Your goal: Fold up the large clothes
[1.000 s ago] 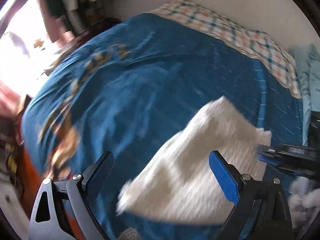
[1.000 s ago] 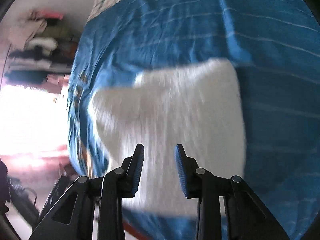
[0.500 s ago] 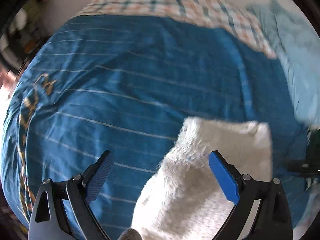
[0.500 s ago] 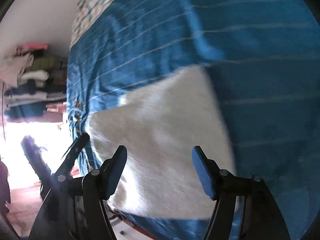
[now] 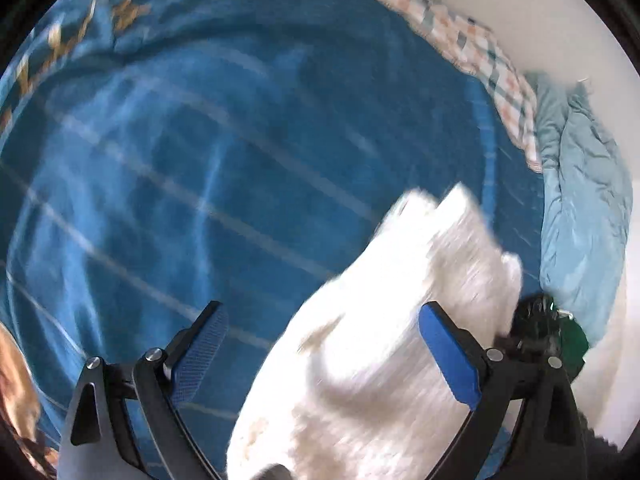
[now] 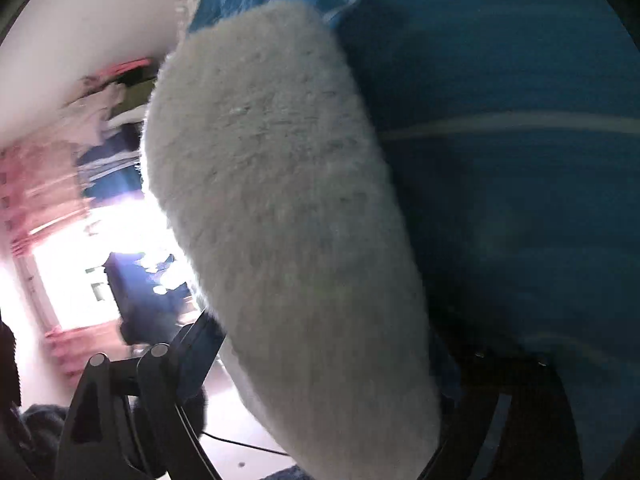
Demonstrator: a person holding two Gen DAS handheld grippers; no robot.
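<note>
A white fluffy garment [image 5: 384, 360] lies folded on the blue striped bedspread [image 5: 200, 160]. My left gripper [image 5: 324, 348] is open just above it; the garment's left edge runs between the fingers and reaches under the right blue pad [image 5: 448, 352]. In the right wrist view the same garment [image 6: 280, 200] fills the middle at close range, seen low along the bedspread [image 6: 500, 200]. My right gripper [image 6: 336, 364] straddles its near end with the jaws wide and opening. Its left finger [image 6: 192, 360] stands clear of the fleece, while the right finger is in shadow.
A plaid sheet [image 5: 472, 48] and a pale teal quilt [image 5: 580, 208] lie along the bed's far side by the white wall. A dark part of the other gripper [image 5: 540, 328] shows beyond the garment. Hanging clothes [image 6: 108, 120] and a bright opening [image 6: 100, 248] lie off the bed's edge.
Both grippers have dropped toward the bed and tilted. The right jaws went from nearly shut to wide apart. The garment now looms large and close in the right view.
</note>
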